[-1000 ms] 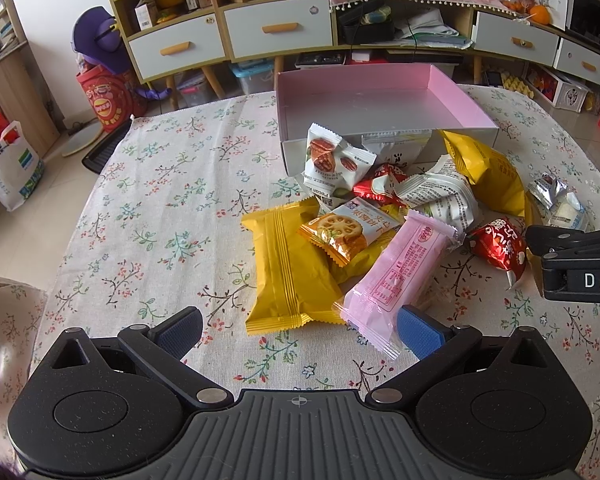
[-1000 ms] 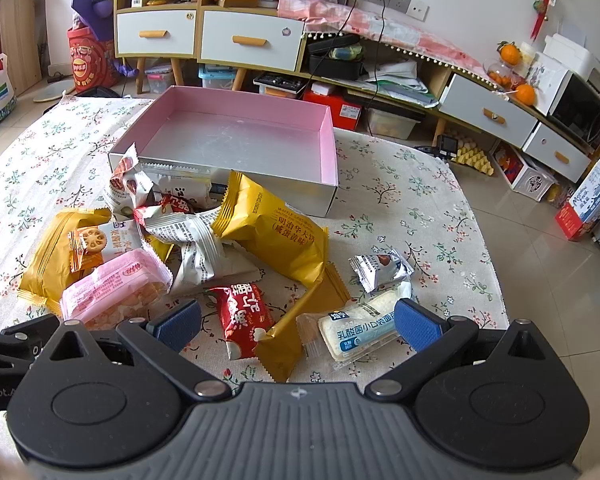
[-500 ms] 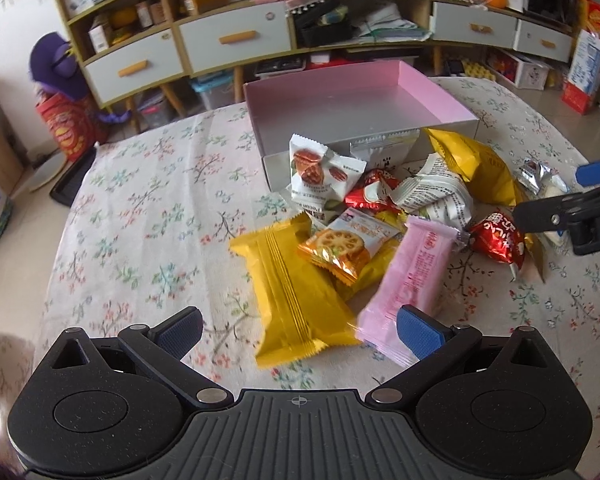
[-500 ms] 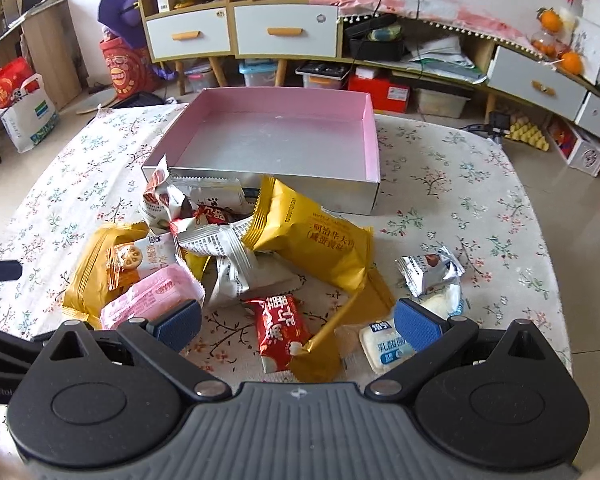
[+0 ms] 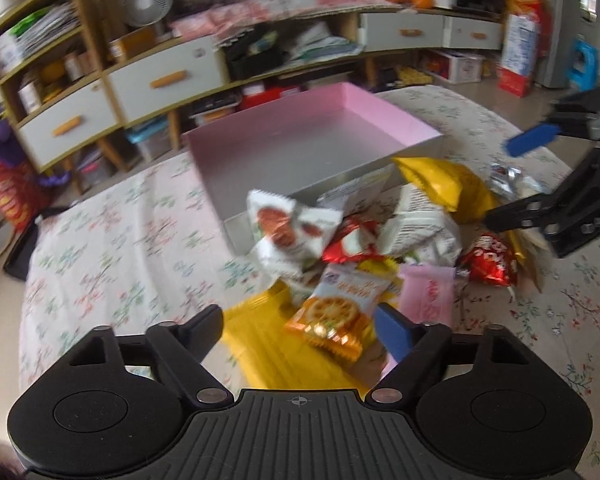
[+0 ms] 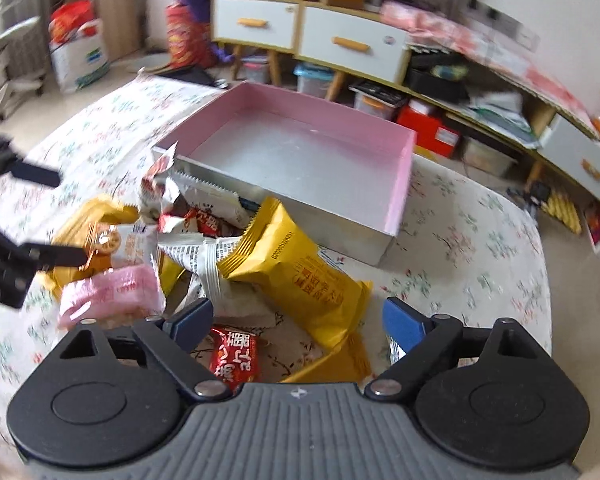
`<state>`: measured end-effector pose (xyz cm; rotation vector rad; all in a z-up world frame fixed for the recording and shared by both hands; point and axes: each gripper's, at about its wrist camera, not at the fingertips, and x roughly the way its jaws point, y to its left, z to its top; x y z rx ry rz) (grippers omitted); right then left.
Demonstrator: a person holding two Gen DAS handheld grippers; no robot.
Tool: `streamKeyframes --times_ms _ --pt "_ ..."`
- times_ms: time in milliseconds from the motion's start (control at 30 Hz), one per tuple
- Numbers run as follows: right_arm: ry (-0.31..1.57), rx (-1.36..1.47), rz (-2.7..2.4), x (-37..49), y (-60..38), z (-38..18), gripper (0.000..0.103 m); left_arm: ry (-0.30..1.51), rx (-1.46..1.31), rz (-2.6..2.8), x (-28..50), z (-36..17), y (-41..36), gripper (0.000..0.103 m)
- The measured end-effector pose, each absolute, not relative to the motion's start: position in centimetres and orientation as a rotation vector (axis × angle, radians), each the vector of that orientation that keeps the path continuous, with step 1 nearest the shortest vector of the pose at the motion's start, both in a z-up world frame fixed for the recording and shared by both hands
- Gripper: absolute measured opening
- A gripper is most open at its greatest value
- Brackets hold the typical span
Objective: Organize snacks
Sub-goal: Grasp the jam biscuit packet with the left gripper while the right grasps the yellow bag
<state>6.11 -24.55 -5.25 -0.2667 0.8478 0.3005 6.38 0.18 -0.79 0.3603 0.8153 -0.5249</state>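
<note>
The left gripper [image 5: 298, 330] is tilting down over the crinkly orange cracker packet [image 5: 332, 314], its jaws closing around it without pressing yet. The right gripper [image 6: 298, 322] is angling down over a glossy red wrapper [image 6: 234, 358], jaws closing, still spread. Snacks are lying heaped on the floral table [image 5: 112, 248] before the pink box [image 6: 406, 176].

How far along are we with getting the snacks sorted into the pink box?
Done: nothing yet; the pink box holds no snacks.
In hand: nothing gripped. The left hand-held gripper is closing over the orange cracker packet, the right hand-held gripper over the red packet and yellow bag; neither visibly pinches.
Left: the whole pile on the tablecloth.
</note>
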Motion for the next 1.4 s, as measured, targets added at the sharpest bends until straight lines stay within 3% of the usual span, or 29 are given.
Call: streamKeyframes --times_ms 200,500,1000,1200,1300,1400 --pt "0.849 -0.319 0.317 7.9 -25.0 -6.1 0.081 0.859 0.373 -0.578 7.9 -1.7 -0.7 0.051" --pt "0.873 -0.355 0.328 9.2 -25.2 -7.6 0.075 0.918 0.437 -0.647 8.7 -3.0 -2.1 0.049" --pt "0.845 -0.403 0.289 9.6 -23.4 -9.0 0.07 0.971 0.292 -0.589 10.0 -3.1 -1.5 0.051" --pt "0.813 -0.53 0.249 8.7 -22.4 -9.7 0.054 0.986 0.225 -0.575 9.8 -3.1 -1.3 0.038" --pt "0.824 -0.518 0.263 8.3 -22.5 -9.4 0.041 0.983 0.229 -0.565 9.5 -3.0 -1.4 0.037" --pt "0.826 -0.523 0.268 8.0 -22.4 -9.3 0.038 0.985 0.224 -0.558 9.4 -2.9 -1.3 0.037"
